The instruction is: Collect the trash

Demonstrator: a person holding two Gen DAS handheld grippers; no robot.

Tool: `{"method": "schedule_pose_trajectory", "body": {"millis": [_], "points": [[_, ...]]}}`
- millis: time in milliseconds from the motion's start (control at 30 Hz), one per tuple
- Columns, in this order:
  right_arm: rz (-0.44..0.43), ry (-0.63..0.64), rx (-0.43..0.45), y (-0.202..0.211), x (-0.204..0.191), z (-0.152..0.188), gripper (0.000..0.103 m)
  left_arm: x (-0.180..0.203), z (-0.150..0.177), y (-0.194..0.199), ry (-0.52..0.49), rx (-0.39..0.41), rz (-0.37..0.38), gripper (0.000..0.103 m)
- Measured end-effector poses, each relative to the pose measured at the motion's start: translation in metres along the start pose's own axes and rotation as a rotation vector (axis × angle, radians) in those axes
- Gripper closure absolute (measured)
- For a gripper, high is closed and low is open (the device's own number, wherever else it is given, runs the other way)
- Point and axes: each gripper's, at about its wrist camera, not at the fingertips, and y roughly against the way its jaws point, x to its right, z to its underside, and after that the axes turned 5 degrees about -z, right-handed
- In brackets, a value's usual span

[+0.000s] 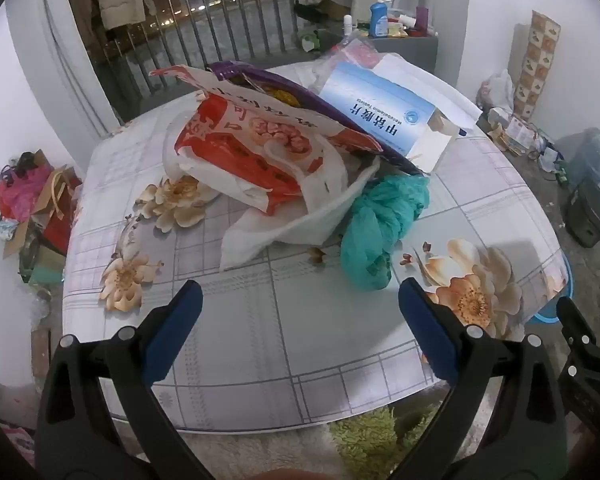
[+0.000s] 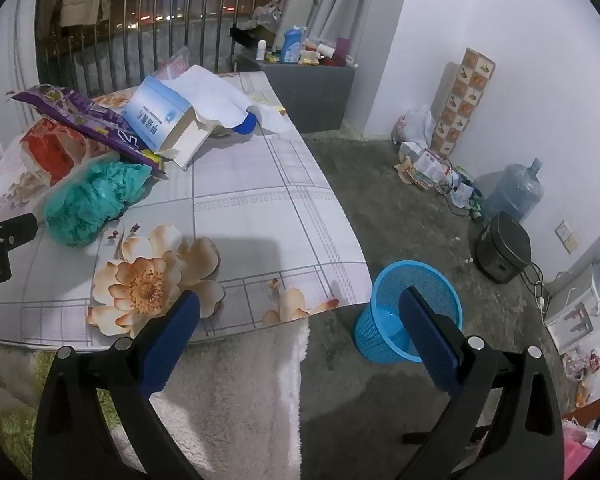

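A heap of trash lies on the flowered table [image 1: 284,320]: a red and white plastic bag [image 1: 256,152], a purple snack wrapper [image 1: 292,92], a blue and white medicine box [image 1: 380,108], a crumpled teal bag [image 1: 384,224] and white paper [image 1: 284,224]. My left gripper [image 1: 300,300] hovers open over the near table, short of the teal bag, with nothing between its fingers. In the right wrist view the same teal bag [image 2: 96,200] and box [image 2: 160,116] lie at the left. My right gripper [image 2: 300,312] is open and empty above the table's corner, beside a blue mesh bin [image 2: 384,308] on the floor.
A fluffy white and green cloth [image 2: 228,400] hangs below the table edge [image 2: 340,304]. Along the right wall stand a water jug [image 2: 516,192], a black cooker [image 2: 502,248], cables and a patterned box [image 2: 464,100]. A grey cabinet [image 2: 312,92] with bottles stands behind the table.
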Motion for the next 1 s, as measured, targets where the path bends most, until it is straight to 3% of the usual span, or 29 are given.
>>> {"method": "schedule_pose_trajectory", "body": {"millis": [1000], "points": [[-0.005,-0.002,0.009,0.0016,0.0004,-0.0027,0.006,-0.0022,0.0009,-0.0019,0.011,-0.008,0.004,0.009]]}}
